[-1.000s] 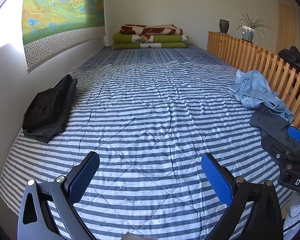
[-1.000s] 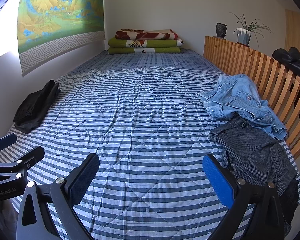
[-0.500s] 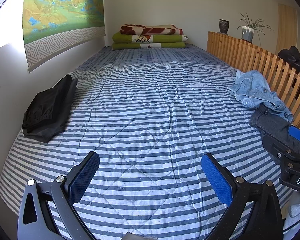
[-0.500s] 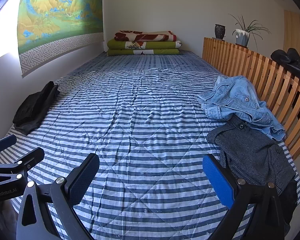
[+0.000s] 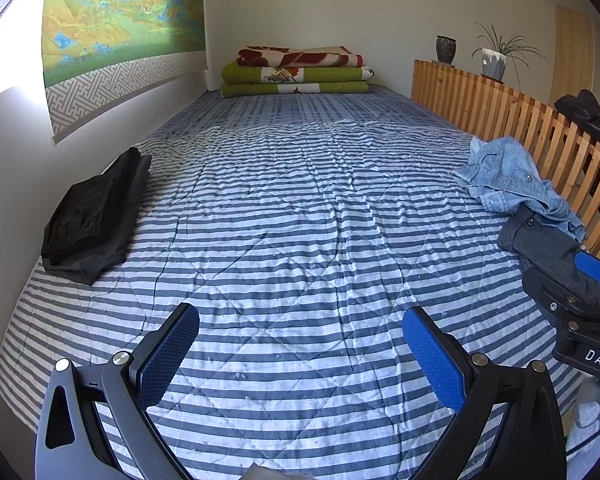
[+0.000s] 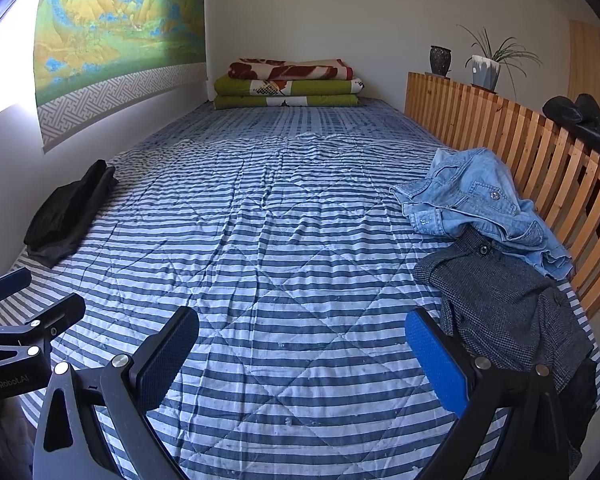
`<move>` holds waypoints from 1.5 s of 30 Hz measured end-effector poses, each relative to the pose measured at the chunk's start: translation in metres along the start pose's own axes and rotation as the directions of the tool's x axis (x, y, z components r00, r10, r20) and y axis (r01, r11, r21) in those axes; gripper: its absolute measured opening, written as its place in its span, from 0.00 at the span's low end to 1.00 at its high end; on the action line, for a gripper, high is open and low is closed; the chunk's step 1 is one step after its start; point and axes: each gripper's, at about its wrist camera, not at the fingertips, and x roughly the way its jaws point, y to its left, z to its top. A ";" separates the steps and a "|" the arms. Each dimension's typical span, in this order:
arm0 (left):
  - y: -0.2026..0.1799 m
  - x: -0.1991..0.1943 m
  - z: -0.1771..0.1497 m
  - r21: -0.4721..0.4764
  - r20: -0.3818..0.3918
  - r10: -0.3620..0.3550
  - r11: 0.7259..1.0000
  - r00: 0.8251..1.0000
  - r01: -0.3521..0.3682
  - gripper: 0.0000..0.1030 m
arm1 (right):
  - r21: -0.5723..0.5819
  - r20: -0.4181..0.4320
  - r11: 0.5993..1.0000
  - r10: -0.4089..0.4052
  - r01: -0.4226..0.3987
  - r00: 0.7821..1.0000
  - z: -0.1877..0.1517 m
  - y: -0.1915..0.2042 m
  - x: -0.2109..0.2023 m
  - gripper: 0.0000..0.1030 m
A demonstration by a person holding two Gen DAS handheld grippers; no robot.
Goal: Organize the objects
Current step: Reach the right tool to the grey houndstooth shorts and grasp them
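Both the left gripper (image 5: 300,344) and the right gripper (image 6: 302,346) hang wide apart over the near end of the striped bed (image 5: 300,220), holding nothing. Near the right gripper, by the wooden rail (image 6: 540,148), a grey jacket (image 6: 504,304) lies partly under a crumpled denim shirt (image 6: 472,200). Folded black clothes (image 5: 92,216) sit against the left wall. Folded blankets (image 5: 296,70) are stacked at the far end.

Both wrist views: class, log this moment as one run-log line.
left gripper: open, empty | right gripper: open, empty | denim jacket overlapping grey tweed jacket, unfolded | folded black clothes by wall
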 end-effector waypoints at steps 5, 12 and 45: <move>-0.011 0.004 0.003 0.011 -0.005 -0.027 1.000 1.000 0.028 1.00 | 0.025 0.003 0.999 -0.026 0.026 1.000 -0.005 -0.020 0.011 0.98; -0.024 0.017 0.004 0.014 -0.038 -0.072 0.997 0.997 0.073 1.00 | 0.060 -0.068 0.995 -0.080 0.084 0.994 -0.005 -0.073 0.038 0.98; -0.006 0.033 -0.002 -0.012 -0.066 -0.140 0.990 0.988 0.139 1.00 | 0.029 -0.340 0.978 -0.183 0.205 0.922 0.025 -0.168 0.113 0.07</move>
